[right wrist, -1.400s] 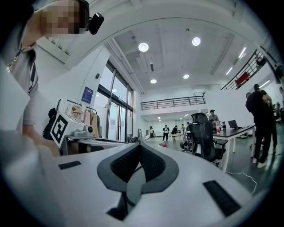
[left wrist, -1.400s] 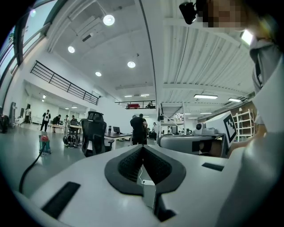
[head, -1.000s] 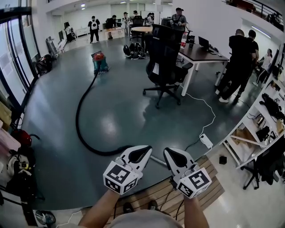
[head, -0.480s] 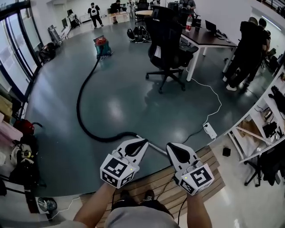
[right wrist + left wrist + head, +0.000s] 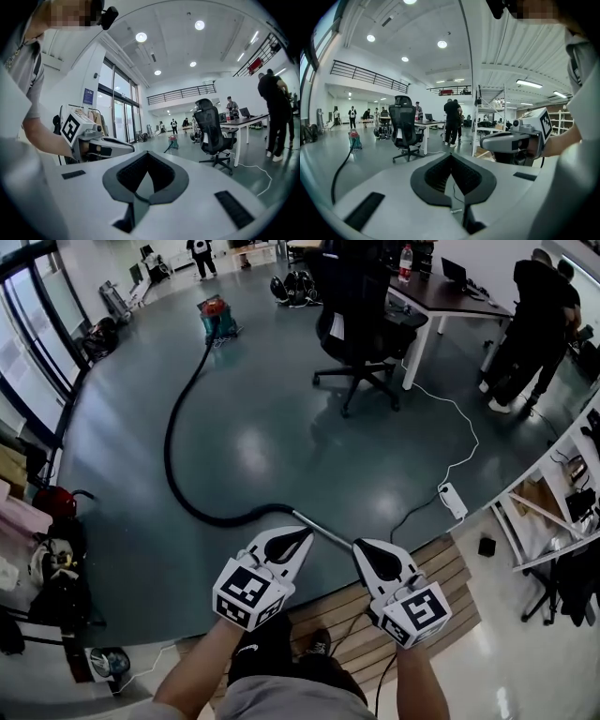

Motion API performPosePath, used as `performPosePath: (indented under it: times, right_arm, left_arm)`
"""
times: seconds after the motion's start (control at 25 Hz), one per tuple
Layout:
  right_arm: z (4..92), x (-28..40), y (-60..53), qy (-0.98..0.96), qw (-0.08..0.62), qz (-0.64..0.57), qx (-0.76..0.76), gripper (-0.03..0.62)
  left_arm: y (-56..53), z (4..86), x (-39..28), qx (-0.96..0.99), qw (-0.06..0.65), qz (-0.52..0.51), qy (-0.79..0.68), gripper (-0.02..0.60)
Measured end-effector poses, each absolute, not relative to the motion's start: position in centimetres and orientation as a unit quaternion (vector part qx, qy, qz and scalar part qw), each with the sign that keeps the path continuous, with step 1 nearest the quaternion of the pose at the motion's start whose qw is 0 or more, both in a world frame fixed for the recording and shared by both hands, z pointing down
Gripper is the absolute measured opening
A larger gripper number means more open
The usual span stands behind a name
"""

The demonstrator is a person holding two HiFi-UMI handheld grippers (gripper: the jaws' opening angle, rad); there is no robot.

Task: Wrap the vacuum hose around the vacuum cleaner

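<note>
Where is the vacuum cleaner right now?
In the head view, the vacuum cleaner stands far off at upper left, left of the black office chair.

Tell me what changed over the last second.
The left tongs and right tongs came down toward the hose's metal wand, and the head view tipped down with them. Nothing was taken hold of or let go. Both tongs stayed shut and empty; the hose kept its curve, and the vacuum stayed put.
</note>
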State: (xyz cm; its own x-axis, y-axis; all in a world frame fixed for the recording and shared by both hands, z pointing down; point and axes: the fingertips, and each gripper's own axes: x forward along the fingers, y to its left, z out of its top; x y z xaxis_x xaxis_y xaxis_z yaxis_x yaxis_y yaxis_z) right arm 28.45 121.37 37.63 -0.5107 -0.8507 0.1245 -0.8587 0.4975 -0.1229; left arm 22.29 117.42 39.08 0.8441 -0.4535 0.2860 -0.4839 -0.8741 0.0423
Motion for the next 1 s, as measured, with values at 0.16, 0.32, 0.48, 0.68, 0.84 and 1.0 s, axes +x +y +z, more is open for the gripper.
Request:
performPosePath:
  times: [0.16, 0.32, 0.48, 0.68, 0.84, 1.0]
  right_arm:
    - [38.8, 28.6, 118.6, -0.857, 0.034, 0.095, 0.505, 0.004]
    - [40.3, 28.4, 114.7, -0.848, 0.044, 0.109, 0.517, 0.003]
    - [42.0, 27.9, 109.3, -0.836, 0.054, 0.125, 0.532, 0.004]
    - [43.3, 26.6, 103.2, -0.815, 0.073, 0.155, 0.553, 0.003]
    - [43.2, 26.2, 100.2, -0.796, 0.086, 0.182, 0.571, 0.003]
    - [43.1, 26.5, 97.9, -0.773, 0.083, 0.196, 0.597, 0.003]
  left_arm:
    - [114.7, 40.2, 22.3, 0.961, 0.068, 0.133, -0.233, 0.006]
    - [110.6, 42.0, 21.9, 0.962, 0.08, 0.133, -0.223, 0.006]
    - [105.0, 44.3, 21.0, 0.963, 0.099, 0.133, -0.213, 0.006]
    - [98.5, 46.2, 19.5, 0.964, 0.11, 0.145, -0.192, 0.006]
    - [95.1, 46.2, 18.6, 0.965, 0.128, 0.152, -0.169, 0.006]
    - [92.8, 46.4, 18.6, 0.965, 0.142, 0.163, -0.148, 0.006]
